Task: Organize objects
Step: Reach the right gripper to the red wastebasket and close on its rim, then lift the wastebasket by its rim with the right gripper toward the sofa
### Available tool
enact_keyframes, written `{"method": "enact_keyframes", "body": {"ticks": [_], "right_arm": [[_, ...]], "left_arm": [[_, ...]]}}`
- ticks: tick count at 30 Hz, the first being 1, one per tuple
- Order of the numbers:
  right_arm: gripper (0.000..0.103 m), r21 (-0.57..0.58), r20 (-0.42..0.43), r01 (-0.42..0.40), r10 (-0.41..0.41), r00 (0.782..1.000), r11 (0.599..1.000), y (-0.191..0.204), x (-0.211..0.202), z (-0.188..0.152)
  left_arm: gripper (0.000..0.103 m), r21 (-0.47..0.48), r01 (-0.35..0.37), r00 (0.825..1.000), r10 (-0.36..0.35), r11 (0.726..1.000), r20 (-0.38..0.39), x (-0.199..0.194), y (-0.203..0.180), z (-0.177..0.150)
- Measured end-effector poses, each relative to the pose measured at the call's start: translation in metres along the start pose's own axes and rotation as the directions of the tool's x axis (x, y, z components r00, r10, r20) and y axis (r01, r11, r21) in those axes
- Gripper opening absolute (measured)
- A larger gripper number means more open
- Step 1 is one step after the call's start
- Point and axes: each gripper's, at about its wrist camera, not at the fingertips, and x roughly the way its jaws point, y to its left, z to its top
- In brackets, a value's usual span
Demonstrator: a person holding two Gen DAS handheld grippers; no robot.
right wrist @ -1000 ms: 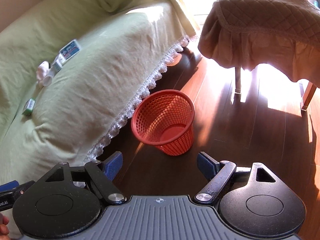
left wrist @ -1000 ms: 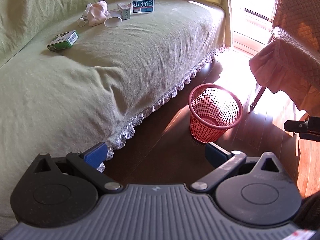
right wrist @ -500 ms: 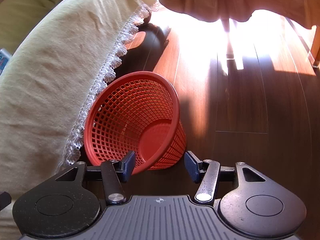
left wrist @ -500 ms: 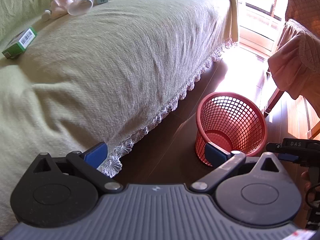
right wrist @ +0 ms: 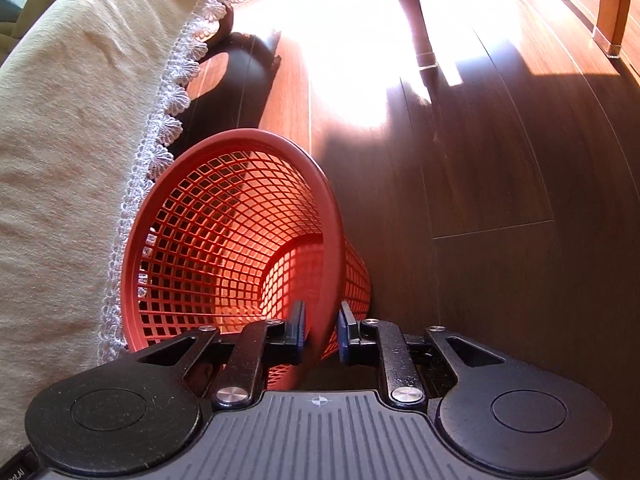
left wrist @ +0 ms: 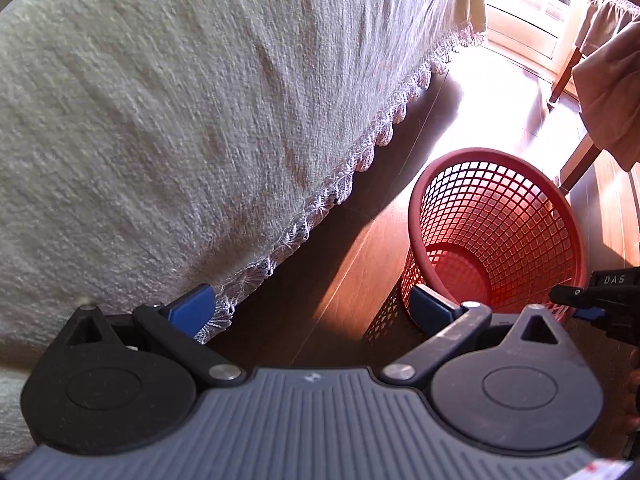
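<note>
On the wooden floor [right wrist: 500, 168] beside the covered sofa [left wrist: 180, 120], the right gripper [right wrist: 321, 330] is closing on the rim of the red basket [right wrist: 224, 216].

The basket rim is between its blue pads. The left gripper [left wrist: 312, 308] is wide open and holds nothing, its one finger just beside the basket wall. Farther away stand chair legs [right wrist: 420, 32] in sunlight.

One red mesh basket [right wrist: 224, 216], one draped sofa [left wrist: 160, 100], two tongs.
</note>
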Motion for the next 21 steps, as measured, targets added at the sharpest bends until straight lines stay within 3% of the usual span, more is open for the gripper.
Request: {"method": "enact_keyframes", "body": {"ticks": [5, 8, 11, 15, 21], "right_arm": [[0.007, 0.078, -0.027, 0.037, -0.035, 0.999, 0.996, 0.006, -0.021, 0.012], [0.007, 0.031, -0.056, 0.12, -0.118, 0.991, 0.992, 0.022, -0.044, 0.02], [0.007, 0.045, -0.088, 0.146, -0.142, 0.986, 0.988, 0.028, -0.071, 0.029], [0.006, 0.111, -0.116, 0.114, -0.101, 0.988, 0.987, 0.045, -0.12, 0.046], [0.007, 0.084, -0.144, 0.068, -0.055, 0.988, 0.994, 0.107, -0.209, 0.076]], "left_arm": [[0.101, -0.017, 0.025, 0.999, -0.026, 1.0, -0.031, 0.001, -0.002, -0.005], [0.098, -0.066, 0.039, 0.995, -0.044, 0.997, -0.084, -0.009, 0.0, -0.016], [0.097, -0.116, 0.024, 0.991, -0.039, 0.993, -0.131, -0.033, 0.007, -0.023], [0.096, -0.176, 0.007, 0.99, -0.031, 0.984, -0.138, -0.085, 0.024, -0.007], [0.097, -0.193, -0.052, 0.995, 0.035, 0.98, -0.091, -0.184, 0.048, 0.053]]}}
